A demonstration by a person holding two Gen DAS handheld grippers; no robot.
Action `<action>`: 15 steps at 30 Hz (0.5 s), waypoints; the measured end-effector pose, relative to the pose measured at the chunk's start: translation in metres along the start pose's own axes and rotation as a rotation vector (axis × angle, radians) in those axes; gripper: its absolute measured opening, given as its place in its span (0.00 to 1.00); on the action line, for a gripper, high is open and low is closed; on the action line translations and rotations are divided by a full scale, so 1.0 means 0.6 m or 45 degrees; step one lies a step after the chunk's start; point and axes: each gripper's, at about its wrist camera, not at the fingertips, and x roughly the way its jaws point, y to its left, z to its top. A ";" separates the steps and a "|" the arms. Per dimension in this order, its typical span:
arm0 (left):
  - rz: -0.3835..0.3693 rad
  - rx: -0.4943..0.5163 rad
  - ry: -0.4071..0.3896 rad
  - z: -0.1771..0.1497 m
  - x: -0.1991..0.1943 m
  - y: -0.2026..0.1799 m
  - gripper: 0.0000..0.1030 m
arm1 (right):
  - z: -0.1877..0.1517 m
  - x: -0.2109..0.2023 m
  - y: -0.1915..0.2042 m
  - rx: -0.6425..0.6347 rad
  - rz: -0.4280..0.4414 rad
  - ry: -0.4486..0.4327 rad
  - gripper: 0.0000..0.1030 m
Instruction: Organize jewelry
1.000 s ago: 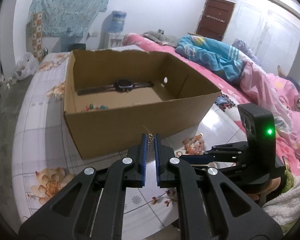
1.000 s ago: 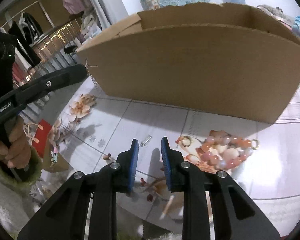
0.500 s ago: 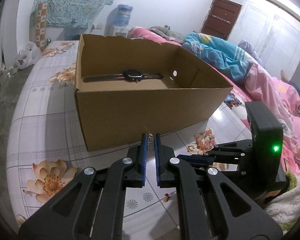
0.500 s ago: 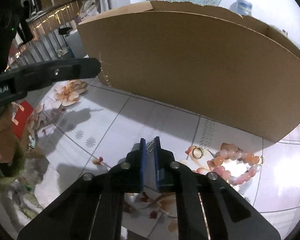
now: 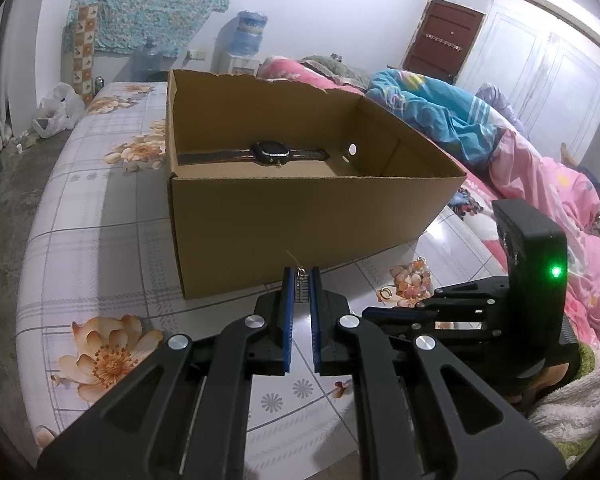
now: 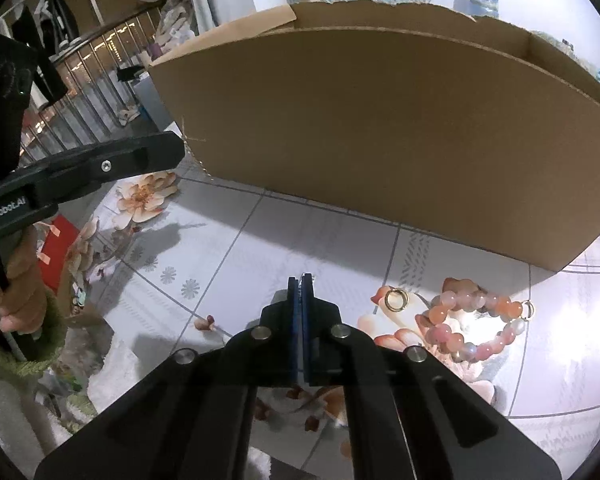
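Pinching one small silver earring [image 5: 301, 289] in my left tongs [image 5: 300, 292] and its twin [image 6: 302, 277] in my right tongs [image 6: 300, 286], I judge the next move a lift over the cardboard box [image 5: 300, 216] wall to drop both inside.

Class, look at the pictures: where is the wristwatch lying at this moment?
In the left wrist view, the wristwatch lies flat inside the open cardboard box, along its far wall; the right wrist view hides it.
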 end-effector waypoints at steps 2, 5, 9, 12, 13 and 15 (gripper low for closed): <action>0.000 0.004 -0.008 0.001 -0.005 -0.001 0.06 | 0.000 -0.007 0.002 0.000 0.001 -0.011 0.02; 0.006 0.015 -0.017 0.002 -0.011 -0.004 0.06 | 0.000 -0.011 -0.002 0.027 0.021 -0.001 0.02; 0.007 0.017 -0.025 0.004 -0.016 -0.010 0.06 | -0.001 -0.005 -0.004 0.062 0.005 0.011 0.07; 0.003 0.019 -0.023 0.003 -0.016 -0.013 0.06 | 0.002 0.003 0.002 0.056 0.002 0.004 0.21; 0.002 0.018 -0.021 0.002 -0.015 -0.013 0.06 | 0.003 0.009 0.005 0.048 -0.011 0.010 0.21; 0.000 0.016 -0.018 0.001 -0.014 -0.013 0.06 | 0.004 0.019 0.011 0.023 -0.041 0.019 0.21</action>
